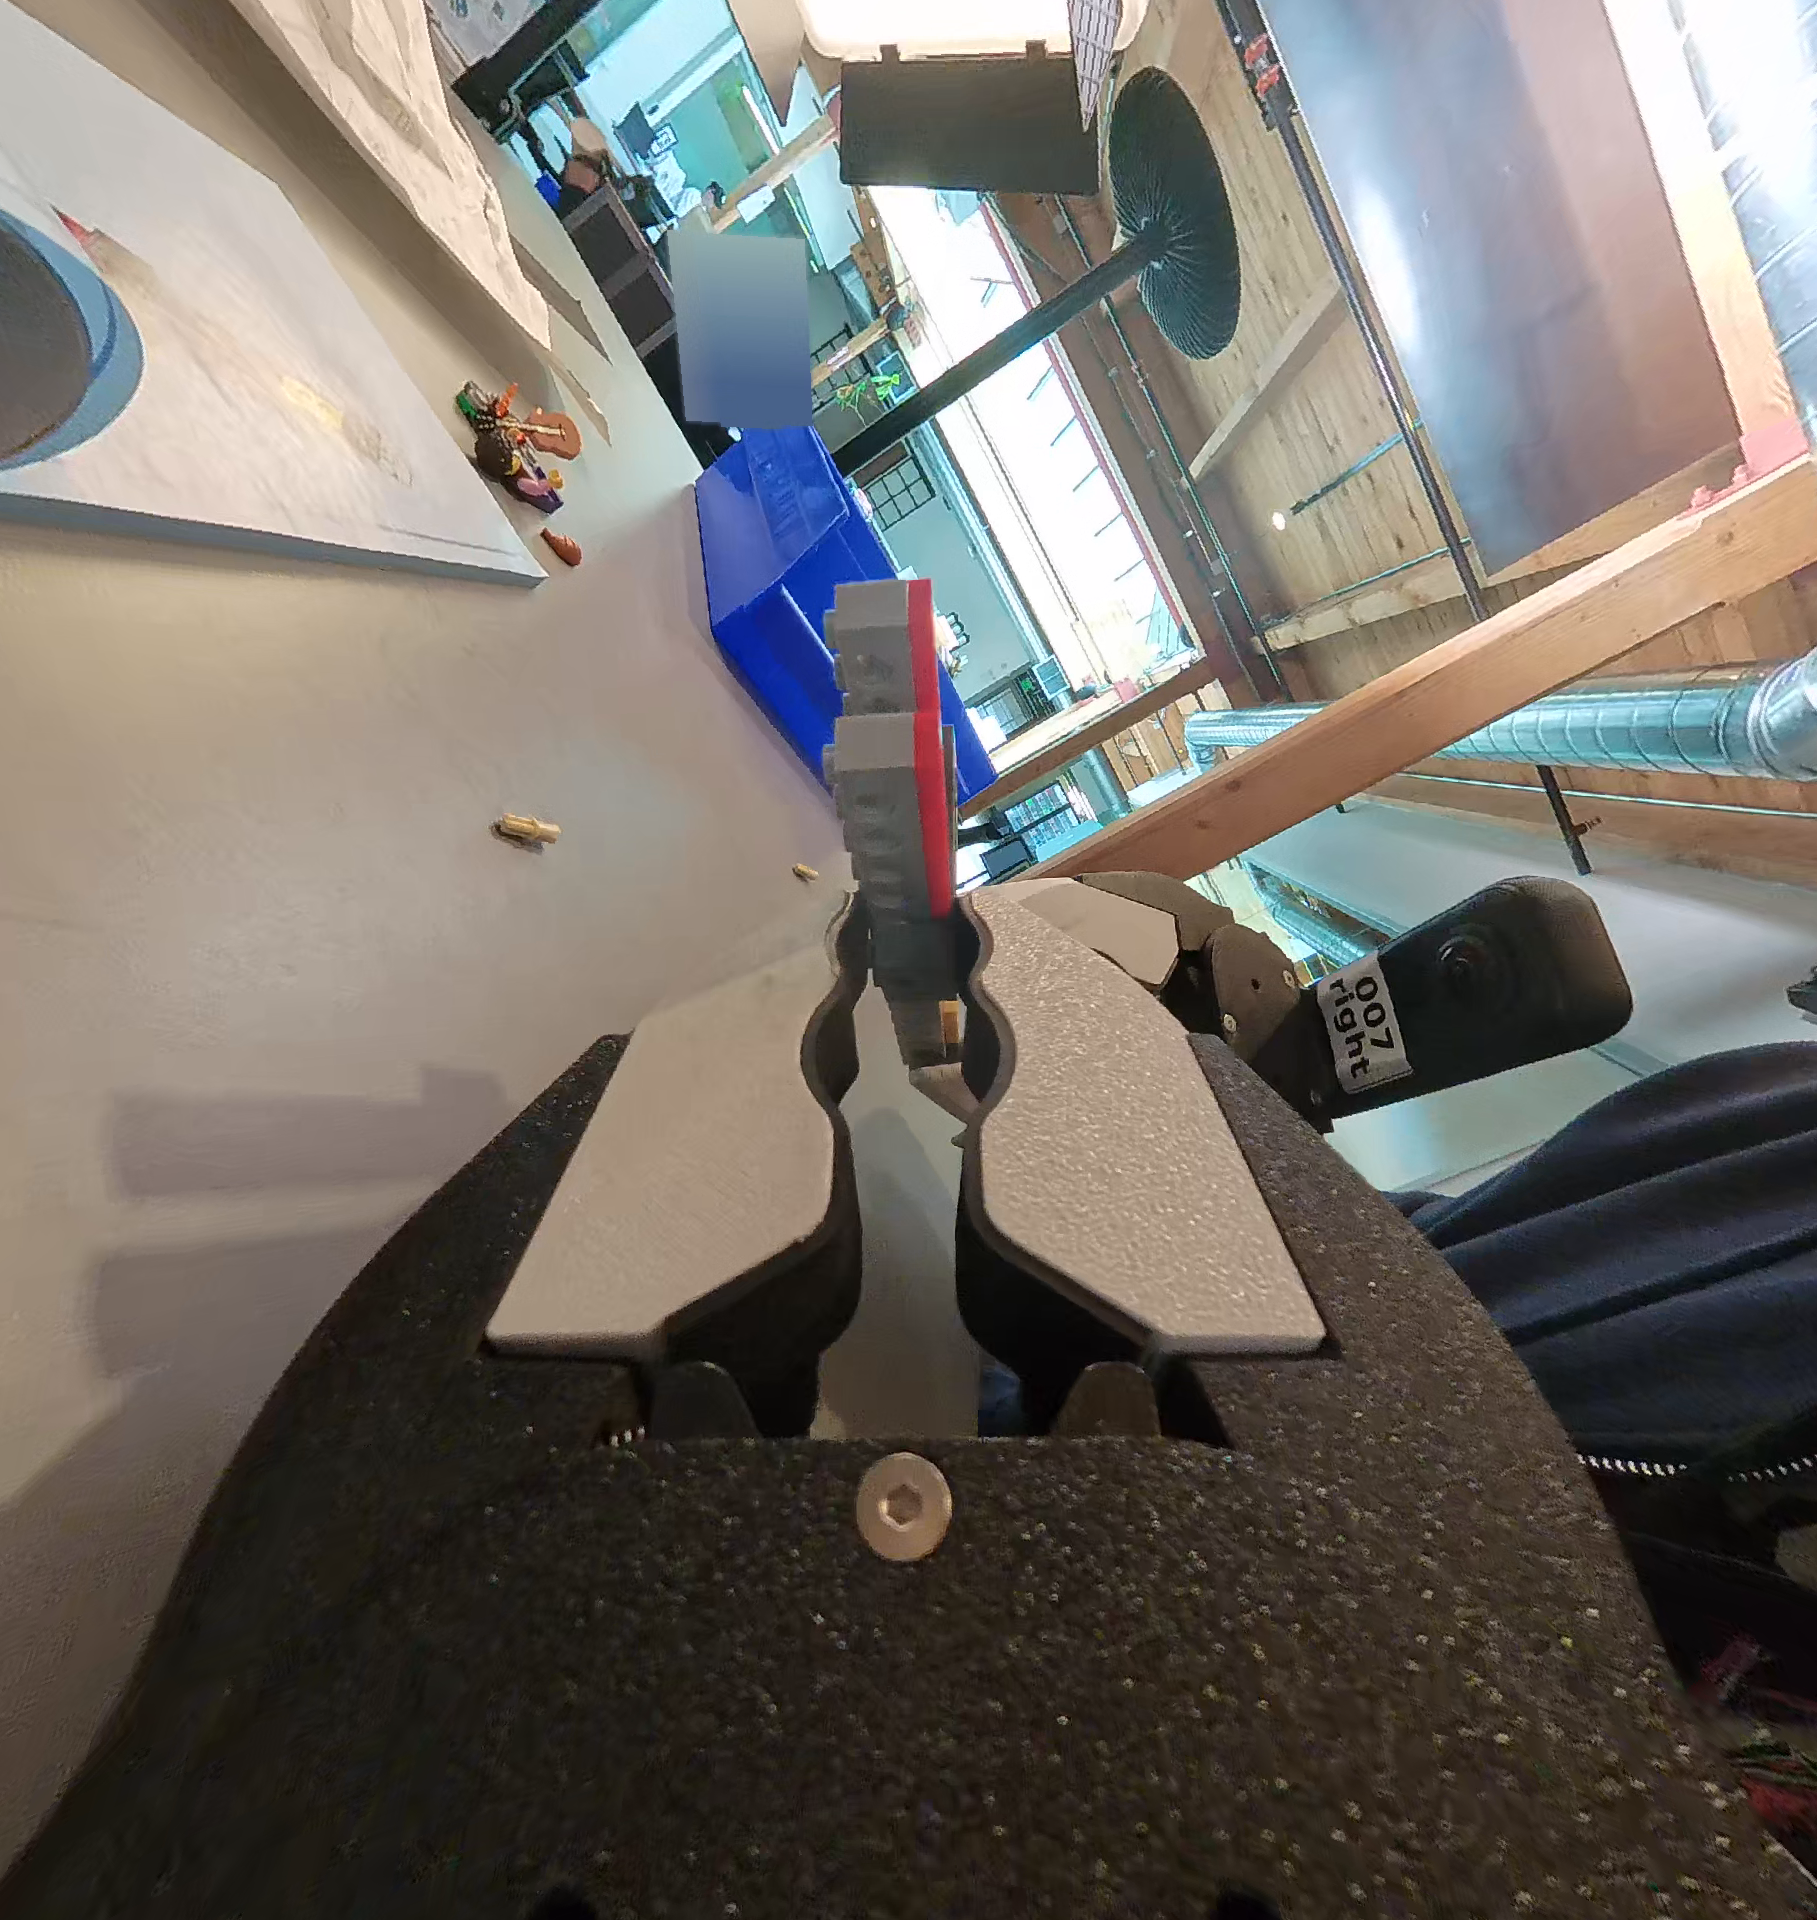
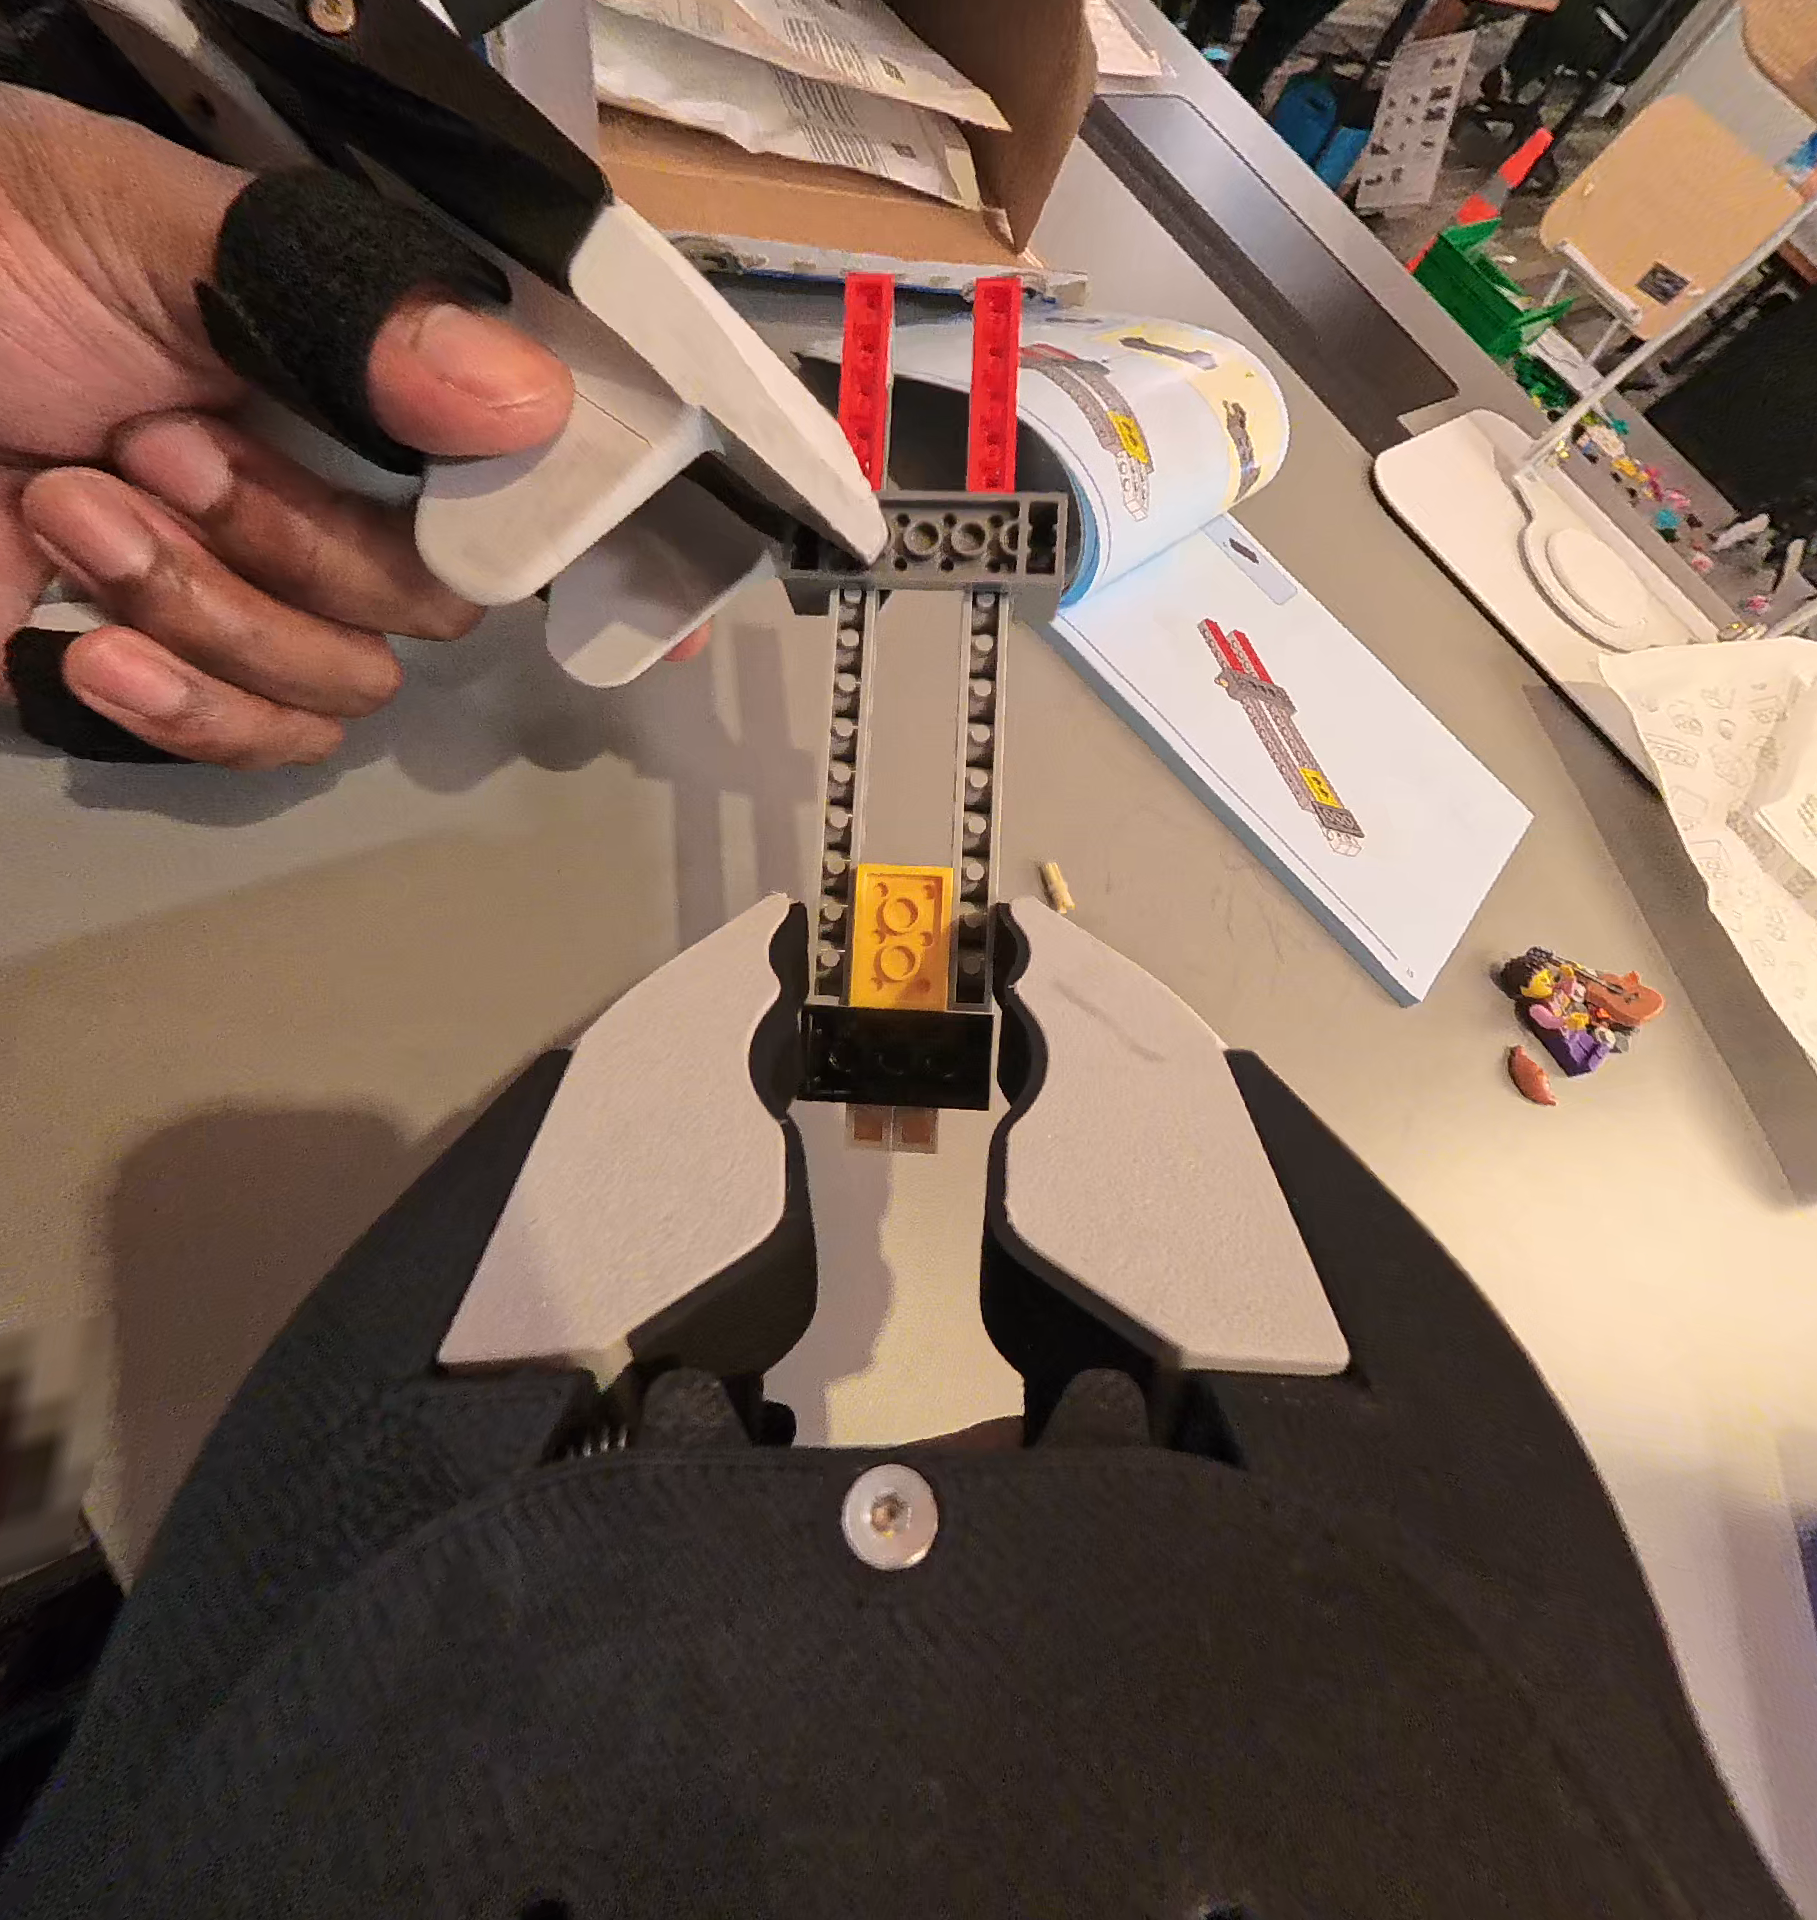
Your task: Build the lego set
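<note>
A long brick assembly [image 2: 971, 707] has two grey beams, two red beams [image 2: 992, 384], a grey cross brick [image 2: 971, 540], a yellow plate [image 2: 899, 935] and a black end brick [image 2: 893, 1060]. My right gripper [image 2: 899, 920] is shut on the black end and holds the assembly above the table. My left gripper [image 2: 810, 551], held by a hand [image 2: 156, 468], comes in from the upper left onto the cross brick. In the left wrist view the left gripper [image 1: 914, 925] is shut on the assembly [image 1: 888, 748], seen edge-on. The right gripper [image 1: 1122, 925] shows just behind it.
An open instruction booklet [image 2: 1299, 748] lies on the grey table [image 2: 364, 987] beyond the assembly. A minifigure [image 2: 1579, 1008], a small tan pin [image 2: 1058, 885], a cardboard box [image 2: 831, 156] and crumpled paper [image 2: 1777, 748] are around. A blue bin [image 1: 779, 582] stands farther off. My hands' fingertips stand some 6 cm from each other. The small tan pin [image 2: 1058, 885] is about 10 cm from my right fingertips.
</note>
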{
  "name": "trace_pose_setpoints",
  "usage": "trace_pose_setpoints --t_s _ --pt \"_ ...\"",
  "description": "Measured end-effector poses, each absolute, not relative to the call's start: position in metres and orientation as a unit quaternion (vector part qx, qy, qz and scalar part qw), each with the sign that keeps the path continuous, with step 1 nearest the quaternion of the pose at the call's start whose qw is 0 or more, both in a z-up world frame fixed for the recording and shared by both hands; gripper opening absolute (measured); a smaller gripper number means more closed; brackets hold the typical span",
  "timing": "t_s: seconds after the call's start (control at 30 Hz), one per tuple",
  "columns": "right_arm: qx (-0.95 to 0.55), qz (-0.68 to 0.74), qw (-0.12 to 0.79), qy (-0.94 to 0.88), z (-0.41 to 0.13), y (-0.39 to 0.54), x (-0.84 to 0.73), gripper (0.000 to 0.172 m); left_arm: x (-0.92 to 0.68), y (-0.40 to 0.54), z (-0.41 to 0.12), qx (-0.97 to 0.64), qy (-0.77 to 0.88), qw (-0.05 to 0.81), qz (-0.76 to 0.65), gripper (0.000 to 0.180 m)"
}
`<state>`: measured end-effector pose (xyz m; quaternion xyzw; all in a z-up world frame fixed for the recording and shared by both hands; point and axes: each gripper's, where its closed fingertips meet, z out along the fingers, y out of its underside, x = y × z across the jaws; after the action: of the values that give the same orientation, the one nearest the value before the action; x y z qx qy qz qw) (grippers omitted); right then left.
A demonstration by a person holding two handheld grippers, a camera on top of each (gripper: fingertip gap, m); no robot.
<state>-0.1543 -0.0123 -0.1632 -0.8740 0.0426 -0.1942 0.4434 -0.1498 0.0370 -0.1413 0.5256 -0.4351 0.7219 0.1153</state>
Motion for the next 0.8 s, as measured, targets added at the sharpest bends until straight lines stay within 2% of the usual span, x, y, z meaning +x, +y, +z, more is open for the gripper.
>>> trace_pose_setpoints --t_s 0.1,0.2,0.37,0.53,0.67,0.8 --pt "-0.878 -0.165 0.448 0.028 -0.162 -0.011 -0.156 0.036 -0.148 0.039 -0.139 0.518 -0.436 0.111 0.727 0.015" --pt "-0.885 -0.129 0.448 -0.003 -0.159 -0.014 -0.159 0.045 -0.146 0.043 -0.134 0.503 -0.442 0.105 0.735 0.016" --pt "-0.874 -0.058 0.483 -0.014 -0.136 -0.013 -0.147 0.047 -0.14 0.05 -0.124 0.469 -0.467 0.088 0.744 0.016" --pt "-0.841 0.083 0.535 -0.001 -0.111 0.012 -0.123 0.048 -0.133 0.047 -0.11 0.392 -0.549 0.077 0.735 0.016" --pt "-0.801 0.178 0.572 -0.012 -0.106 0.031 -0.106 0.043 -0.119 0.049 -0.104 0.315 -0.621 0.045 0.716 0.016" --pt "-0.772 0.172 0.611 -0.027 -0.102 0.043 -0.094 0.034 -0.11 0.051 -0.104 0.251 -0.658 0.002 0.71 0.016"
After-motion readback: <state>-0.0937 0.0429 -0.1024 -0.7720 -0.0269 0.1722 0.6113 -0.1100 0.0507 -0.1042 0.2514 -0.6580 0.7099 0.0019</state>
